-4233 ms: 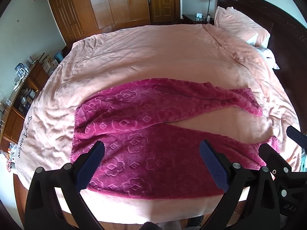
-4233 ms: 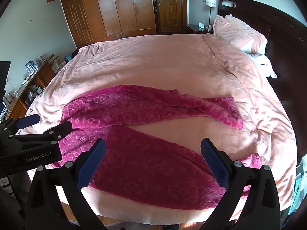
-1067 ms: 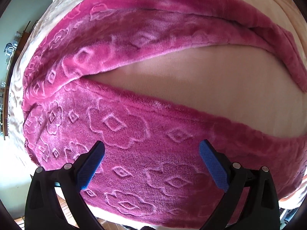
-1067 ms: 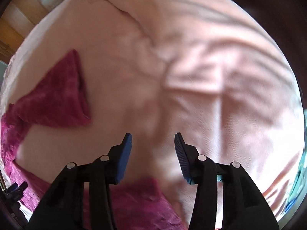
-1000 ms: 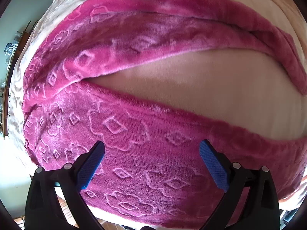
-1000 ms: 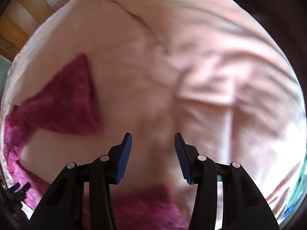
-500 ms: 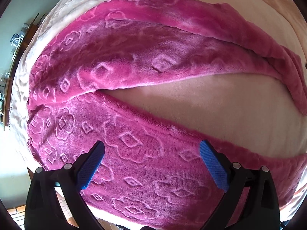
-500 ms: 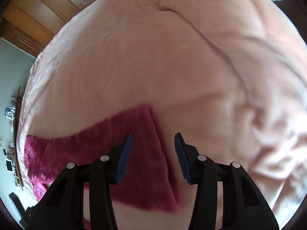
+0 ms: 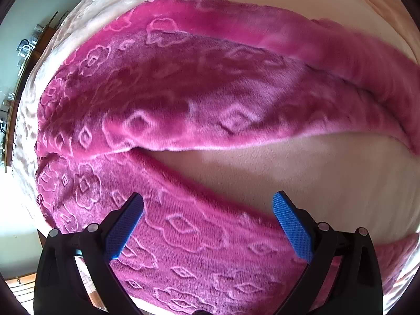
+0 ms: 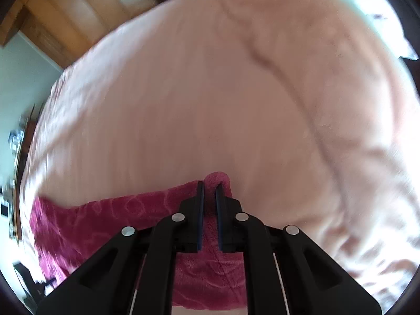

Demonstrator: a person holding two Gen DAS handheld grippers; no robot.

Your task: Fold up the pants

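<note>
The wide bed with a pale pink quilted cover [image 9: 302, 173] fills both views, and behind it, in the right wrist view, stands a blurred brown wooden wardrobe [image 10: 65, 15]. On the cover lie the magenta plush pants with a pressed flower and diamond pattern [image 9: 183, 99]. They are spread flat, with the two legs opened like a V, so that a bare wedge of the cover shows between them. The waist part is toward the left side of the left wrist view.

The pants look thick, soft and fluffy. I judge them light but bulky. They will bend without any resistance, will sag where they are not supported, and the pile will probably cling a little to the cover instead of sliding. A good hold is at a hem or at the waistband edge, where the cloth is doubled. A pinch in the middle of a leg would only lift a hump.

The left gripper [image 9: 207, 225] hovers over the nearer leg with its blue pads [image 9: 291, 225] wide apart, and it holds nothing. The right gripper [image 10: 209, 204] is clenched on the pants at the end of one leg, with a small tuft of plush standing up between its narrow jaws.
</note>
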